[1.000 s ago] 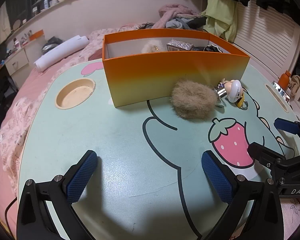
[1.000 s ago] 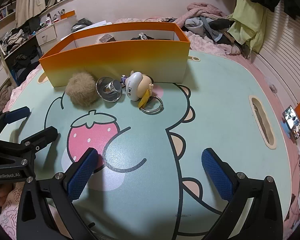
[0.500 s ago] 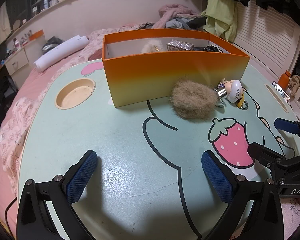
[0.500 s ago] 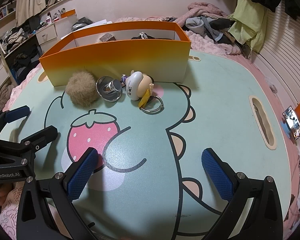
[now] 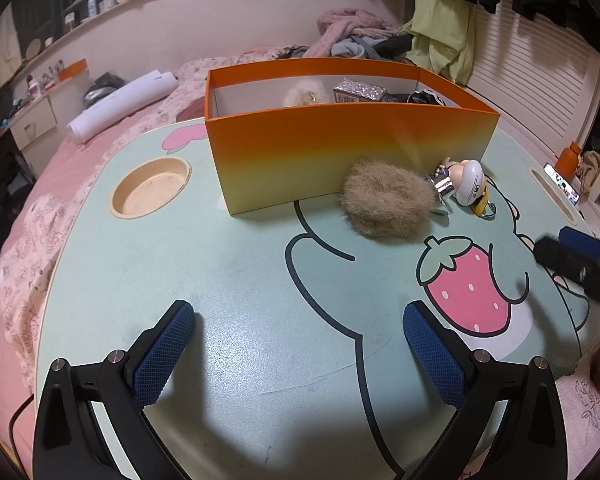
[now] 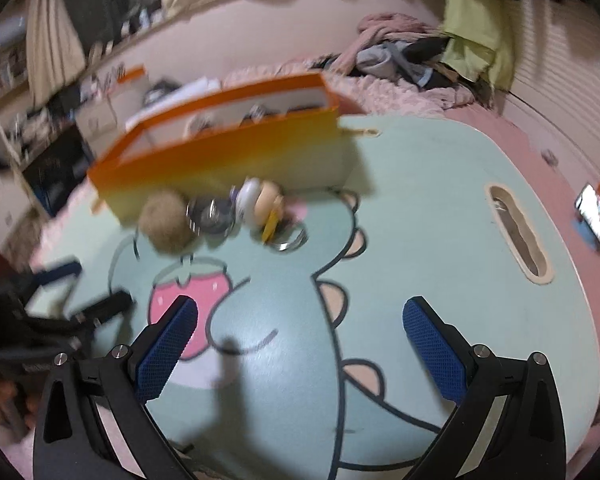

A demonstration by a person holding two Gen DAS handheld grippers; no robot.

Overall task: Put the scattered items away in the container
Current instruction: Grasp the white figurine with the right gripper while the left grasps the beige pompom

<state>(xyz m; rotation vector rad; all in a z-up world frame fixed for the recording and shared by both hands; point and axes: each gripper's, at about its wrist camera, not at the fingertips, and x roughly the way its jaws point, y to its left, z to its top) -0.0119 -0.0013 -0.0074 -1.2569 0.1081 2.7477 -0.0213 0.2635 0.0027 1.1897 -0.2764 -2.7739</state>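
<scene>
An orange box (image 5: 340,148) stands at the back of the mint table (image 5: 240,280) with several items inside. In front of it lie a beige fur ball (image 5: 386,204), a shiny metal piece (image 5: 444,188) and a white doll keychain (image 5: 470,188). The blurred right wrist view shows the box (image 6: 236,160), the fur ball (image 6: 166,222), the metal piece (image 6: 214,216) and the keychain (image 6: 260,204). My left gripper (image 5: 296,352) is open and empty over the near table. My right gripper (image 6: 296,344) is open and empty; it also shows in the left wrist view (image 5: 580,256), to the right.
A round cup recess (image 5: 150,186) is in the table's left part and a slot (image 6: 516,232) near its right edge. A phone (image 6: 598,222) lies beyond the right edge. A paper roll (image 5: 120,104) and clothes (image 5: 364,40) lie on the pink bed behind.
The right gripper has started moving and tilting; its view is now blurred and the items sit further left in it. The left gripper has not moved.
</scene>
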